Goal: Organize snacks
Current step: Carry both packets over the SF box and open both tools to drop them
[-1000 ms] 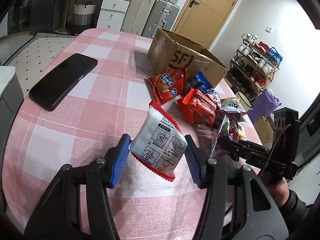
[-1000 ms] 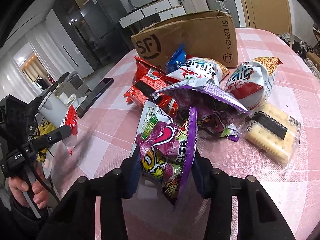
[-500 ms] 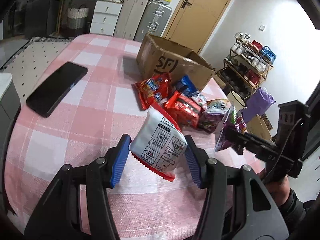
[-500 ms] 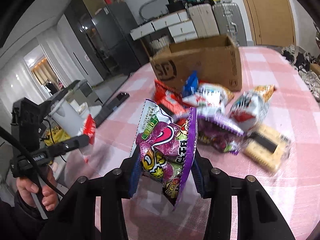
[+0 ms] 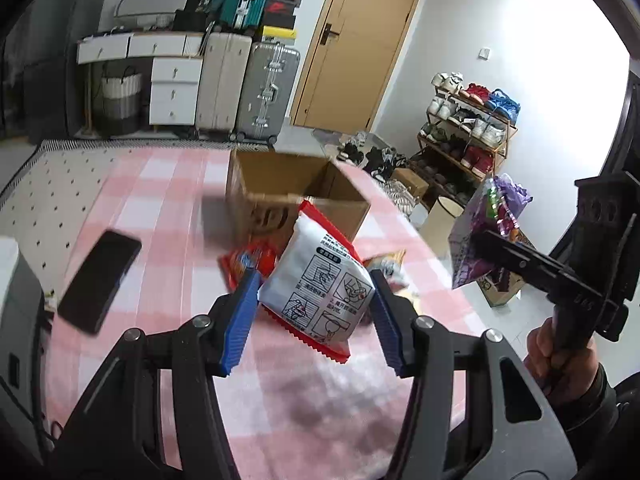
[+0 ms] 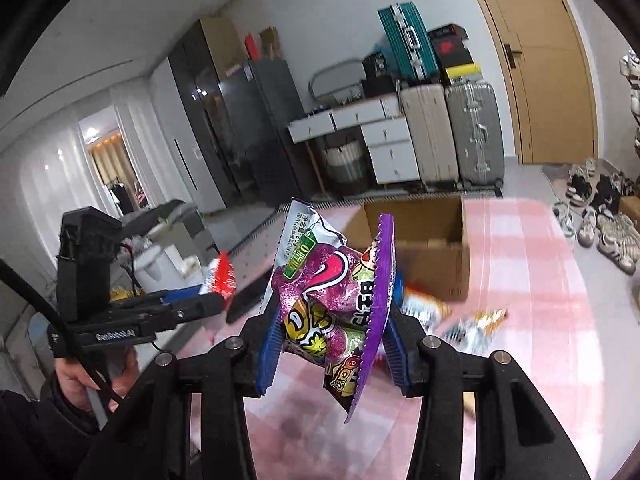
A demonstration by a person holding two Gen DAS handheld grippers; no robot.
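Observation:
My left gripper [image 5: 312,316] is shut on a white snack packet with red edges [image 5: 320,280], held above the pink checked table [image 5: 152,208]. My right gripper [image 6: 332,336] is shut on a purple snack bag [image 6: 332,292], also lifted off the table. An open cardboard box [image 5: 288,196] stands beyond both; in the right wrist view the box [image 6: 432,248] lies just behind the purple bag. Several more snack packets [image 6: 460,320] lie blurred on the table before the box. The right gripper with the purple bag [image 5: 480,232] shows at the right of the left wrist view.
A black phone [image 5: 100,280] lies on the table's left side. Suitcases [image 5: 248,84] and white drawers [image 5: 172,88] stand against the far wall by a wooden door [image 5: 360,40]. A shoe rack [image 5: 464,132] stands to the right. A hand [image 6: 80,380] holds the left gripper's handle.
Both grippers rose well above the table with their packets still held. The box's open top now shows, and the snack pile has dropped low in both views.

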